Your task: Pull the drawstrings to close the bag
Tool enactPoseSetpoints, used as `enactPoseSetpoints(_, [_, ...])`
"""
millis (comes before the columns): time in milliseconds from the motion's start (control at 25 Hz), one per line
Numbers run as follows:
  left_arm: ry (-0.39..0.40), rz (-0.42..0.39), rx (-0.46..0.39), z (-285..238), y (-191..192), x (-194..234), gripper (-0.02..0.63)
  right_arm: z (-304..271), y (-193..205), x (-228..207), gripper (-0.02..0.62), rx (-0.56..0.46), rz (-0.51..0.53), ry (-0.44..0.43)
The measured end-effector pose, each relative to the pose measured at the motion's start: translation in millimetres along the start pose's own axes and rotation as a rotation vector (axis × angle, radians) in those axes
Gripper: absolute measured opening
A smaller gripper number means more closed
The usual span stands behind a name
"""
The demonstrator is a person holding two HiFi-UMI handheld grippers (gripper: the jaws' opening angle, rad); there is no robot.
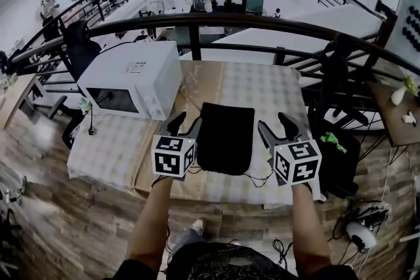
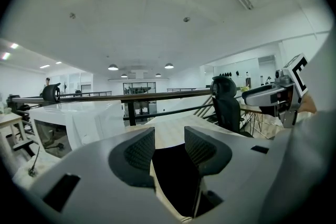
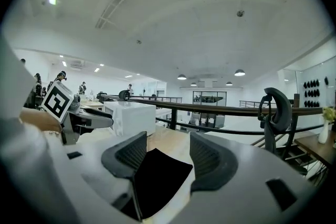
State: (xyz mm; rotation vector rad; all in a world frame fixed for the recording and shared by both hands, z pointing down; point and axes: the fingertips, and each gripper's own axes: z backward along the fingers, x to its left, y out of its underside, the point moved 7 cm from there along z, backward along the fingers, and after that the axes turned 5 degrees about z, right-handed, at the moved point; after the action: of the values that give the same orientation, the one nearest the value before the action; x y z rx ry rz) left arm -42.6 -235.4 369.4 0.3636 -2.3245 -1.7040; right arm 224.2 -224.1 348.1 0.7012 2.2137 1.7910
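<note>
On table (image 1: 262, 95): one bag (image 1: 226, 138) | one microwave (image 1: 134, 75) | left tongs (image 1: 186, 122), right tongs (image 1: 276, 126) gaping

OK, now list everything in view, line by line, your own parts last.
black fabric drawstring bag: one, black, flat at the table's middle, between the two grippers
white microwave oven: one, white, on the table's far-left part
table with a checked beige cloth: one, beige, just in front of the railing
dark metal railing: one, dark, behind the table
black office chairs: two, black, one behind the microwave oven, one right of the table
small green object: one, green, on a dark seat right of the table; what it is cannot be told
left gripper: one, grey, jaws apart, empty, left of the bag
right gripper: one, grey, jaws apart, empty, right of the bag
</note>
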Motion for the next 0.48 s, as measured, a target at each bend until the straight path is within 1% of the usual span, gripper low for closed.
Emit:
enactPoseSetpoints(240, [-0.034, -0.007, 0.005, 21.6, 10.3, -5.9, 0.19, 14.4, 8.7, 9.3, 0.242, 0.0, 0.022, -0.051])
enactPoseSetpoints(480, [-0.007, -0.058, 0.057, 26.5, 27.4, -13.0, 0.19, 18.3, 21.7, 18.3, 0.242, 0.027, 0.037, -0.1])
